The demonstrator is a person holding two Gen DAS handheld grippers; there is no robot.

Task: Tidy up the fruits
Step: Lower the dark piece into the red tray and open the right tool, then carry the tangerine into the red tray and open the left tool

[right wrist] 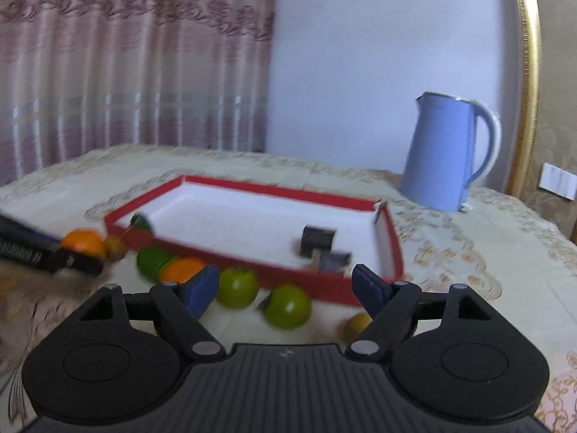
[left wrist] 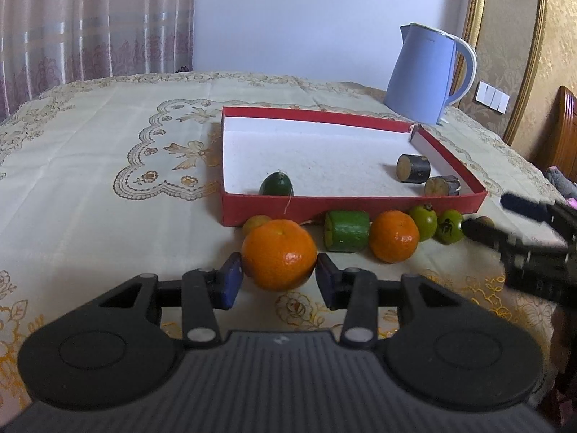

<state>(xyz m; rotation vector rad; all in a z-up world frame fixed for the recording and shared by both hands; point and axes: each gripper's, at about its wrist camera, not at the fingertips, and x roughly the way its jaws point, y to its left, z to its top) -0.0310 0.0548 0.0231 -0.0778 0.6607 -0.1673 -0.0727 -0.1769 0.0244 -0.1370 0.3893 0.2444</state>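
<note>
Found left gripper (left wrist: 277, 281) clamped on orange (left wrist: 279, 252), pads pressed to both flanks, just off the table's (left wrist: 90, 144) near edge and short of the box (left wrist: 346, 209). Could not tell whether lifted or resting on the cloth.

Found right gripper (right wrist: 288, 285) with claw wide apart and nothing gripped, aimed low at two green fruits (right wrist: 287, 306) lying loose before the box's front wall. Noted the right wrist view blurred.

Recorded inside the box: dark green piece (left wrist: 277, 184) at the near left corner, two cane pieces (left wrist: 414, 168) toward the right wall. Recorded outside, in a row along the front wall: green chunk (left wrist: 347, 231), second orange (left wrist: 393, 236), the green fruits, and yellow fruit (right wrist: 357, 324) by the right finger. Noted kettle (left wrist: 418, 75) standing beyond the box's far right corner.

Judged the task well short of done, with most fruit outside the box.

Hazards judged from here:
- Orange striking the low front wall if carried over too low, shoving or tipping the box.
- Round fruit slipping from a narrow pad grip.
- Right claw closing off-centre, nudging a green fruit into a roll toward the near edge.
- Grippers fouling each other, both working the same row.
</note>
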